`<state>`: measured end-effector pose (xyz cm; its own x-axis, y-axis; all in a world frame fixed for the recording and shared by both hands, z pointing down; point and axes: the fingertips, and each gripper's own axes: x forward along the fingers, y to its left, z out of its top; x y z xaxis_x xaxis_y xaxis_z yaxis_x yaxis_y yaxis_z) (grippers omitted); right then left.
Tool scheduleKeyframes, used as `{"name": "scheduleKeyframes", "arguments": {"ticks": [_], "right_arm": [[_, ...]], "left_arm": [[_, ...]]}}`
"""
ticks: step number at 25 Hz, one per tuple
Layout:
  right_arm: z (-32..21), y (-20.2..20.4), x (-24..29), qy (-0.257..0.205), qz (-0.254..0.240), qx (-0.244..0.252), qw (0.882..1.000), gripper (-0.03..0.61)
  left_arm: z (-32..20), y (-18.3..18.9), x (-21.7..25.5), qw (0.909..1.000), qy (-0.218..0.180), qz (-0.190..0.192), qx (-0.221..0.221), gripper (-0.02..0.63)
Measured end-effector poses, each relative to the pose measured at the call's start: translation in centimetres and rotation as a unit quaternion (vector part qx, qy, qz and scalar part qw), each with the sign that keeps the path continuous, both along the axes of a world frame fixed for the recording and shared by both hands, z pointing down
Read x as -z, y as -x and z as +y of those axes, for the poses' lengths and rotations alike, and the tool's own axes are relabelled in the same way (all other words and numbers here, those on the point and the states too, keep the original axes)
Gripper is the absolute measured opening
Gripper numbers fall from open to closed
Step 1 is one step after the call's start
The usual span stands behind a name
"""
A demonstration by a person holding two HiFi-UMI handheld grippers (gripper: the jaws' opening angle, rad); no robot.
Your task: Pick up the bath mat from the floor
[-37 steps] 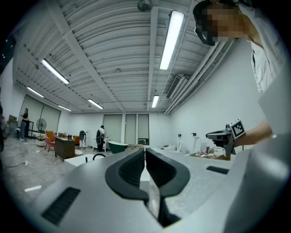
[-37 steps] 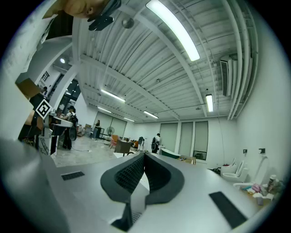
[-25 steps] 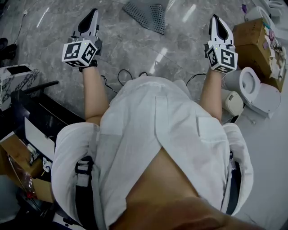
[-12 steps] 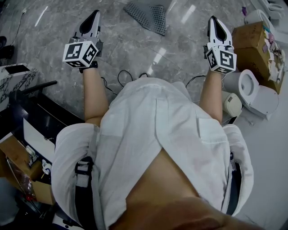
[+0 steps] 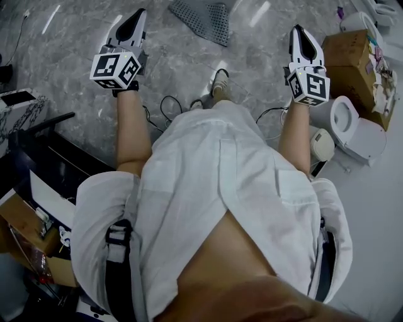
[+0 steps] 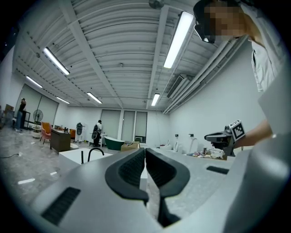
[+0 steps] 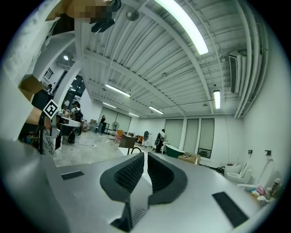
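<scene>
The bath mat point(image 5: 200, 20) lies flat on the grey marble floor point(image 5: 189, 69); the left tongs point(image 5: 133, 19) hang near the mat's left side; the right tongs point(image 5: 298, 36) hang well to its right; both are closed tight, holding nothing.

- bath mat point(image 5: 203, 19): far edge cut off by top of head view, so full shape can't be told.
- Hands hidden behind marker cubes of left gripper point(image 5: 138, 14) & right gripper point(image 5: 296, 30); only forearms show.
- One shoe point(image 5: 218, 80) shows; other foot hidden under white shirt point(image 5: 214, 188).
- cables point(image 5: 165, 108) run under the shirt, ends hidden.
- toilet point(image 5: 356, 126): near side partly behind right forearm.
- cardboard box point(image 5: 352, 53): contents too small to tell.
- Left gripper view: distant ppl point(image 6: 97, 129) too small for any detail.
</scene>
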<state>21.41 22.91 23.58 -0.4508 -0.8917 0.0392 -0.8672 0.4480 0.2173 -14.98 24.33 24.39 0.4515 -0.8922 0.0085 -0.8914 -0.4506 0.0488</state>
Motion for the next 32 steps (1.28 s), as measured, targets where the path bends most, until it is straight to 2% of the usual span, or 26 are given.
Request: {"name": "scheduleKeyframes", "arguments": {"ticks": [7, 19, 32], "right_arm": [[-6.6, -0.3, -1.9, 0.01, -0.007, 0.009, 1.0, 0.031], [-21.7, -1.2, -4.2, 0.024, -0.003, 0.045, 0.999, 0.032], [-29.2, 0.7, -6.0, 0.045, -0.001, 0.086, 0.995, 0.034]], "left_arm": [[-5.6, -0.6, -0.5, 0.9999, 0.01, -0.007, 0.007, 0.015], [-19.7, -3.6, -0.6, 0.9995, 0.013, -0.019, 0.022, 0.015], [-28.5, -6.1, -1.2, 0.9996, 0.016, -0.012, 0.018, 0.015]]}}
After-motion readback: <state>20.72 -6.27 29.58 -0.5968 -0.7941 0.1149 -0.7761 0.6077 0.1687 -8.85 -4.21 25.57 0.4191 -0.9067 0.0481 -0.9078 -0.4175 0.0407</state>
